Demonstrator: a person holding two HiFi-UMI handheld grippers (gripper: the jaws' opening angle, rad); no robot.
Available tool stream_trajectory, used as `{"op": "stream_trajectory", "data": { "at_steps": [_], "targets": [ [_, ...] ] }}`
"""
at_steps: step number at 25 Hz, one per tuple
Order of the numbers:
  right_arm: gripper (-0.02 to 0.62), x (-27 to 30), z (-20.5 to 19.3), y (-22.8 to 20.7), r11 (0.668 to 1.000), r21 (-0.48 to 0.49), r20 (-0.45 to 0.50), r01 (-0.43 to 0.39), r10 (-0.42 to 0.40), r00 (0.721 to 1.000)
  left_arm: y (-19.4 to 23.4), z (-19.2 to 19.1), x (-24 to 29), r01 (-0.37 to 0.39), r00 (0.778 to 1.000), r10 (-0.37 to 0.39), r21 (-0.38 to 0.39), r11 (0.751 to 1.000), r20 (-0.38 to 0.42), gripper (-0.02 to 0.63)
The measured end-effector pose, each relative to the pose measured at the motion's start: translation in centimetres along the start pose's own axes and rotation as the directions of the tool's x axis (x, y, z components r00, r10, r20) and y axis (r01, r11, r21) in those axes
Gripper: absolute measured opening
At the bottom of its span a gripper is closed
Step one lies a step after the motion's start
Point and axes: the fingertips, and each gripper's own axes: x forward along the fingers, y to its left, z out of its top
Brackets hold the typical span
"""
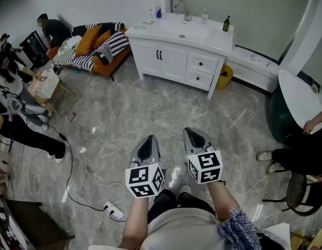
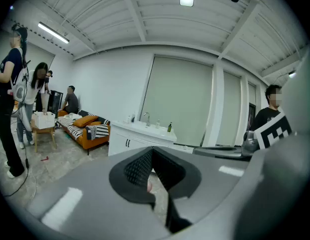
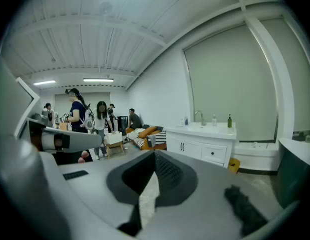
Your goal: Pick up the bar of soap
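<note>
Floor: the grey marbled floor (image 1: 150, 108) is filling the middle of the head view and is lying as an open stretch between the person and the task's thing.
Bench: a white bench (image 1: 171, 61) with cupboard doors and drawers is standing at the upper centre of the frame, carrying a basin (image 1: 182, 31), a tap (image 1: 182, 7) and a few bottles (image 1: 226, 23).
Left tongs: the left tongs (image 1: 149, 138) are sitting at the lower centre, clenched tip to tip on nothing, and are pointing up the frame and a little downward.
Right tongs: the right tongs (image 1: 191, 132) are sitting just to the right of the left pair, likewise clenched and empty, and are aiming the same way.
Bar of soap: a small pale greenish patch (image 1: 138, 28) is lying on the bench's left end, left of the basin. It is probably the bar of soap, though it is showing too small to be sure.
Direction: the patch is lying well apart from both tongs, up the frame and slightly left of them.
Long axis: it is seeming to run along the bench's length, but that is only a guess.
Nearer hand: the left tongs are looking marginally nearer, so a walk across the floor is likely coming first.
</note>
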Motion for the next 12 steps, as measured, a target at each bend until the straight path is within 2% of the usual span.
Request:
{"op": "stream_trajectory", "data": {
  "at_steps": [12],
  "targets": [
    [0.014,-1.0,-0.5,-0.6,1.000,-0.007,-0.019,0.018,-0.018,1.000,-1.5,-0.7,0.1,0.010,1.000,-0.010,0.012,1.000,-0.020,0.005]
  ]
}}
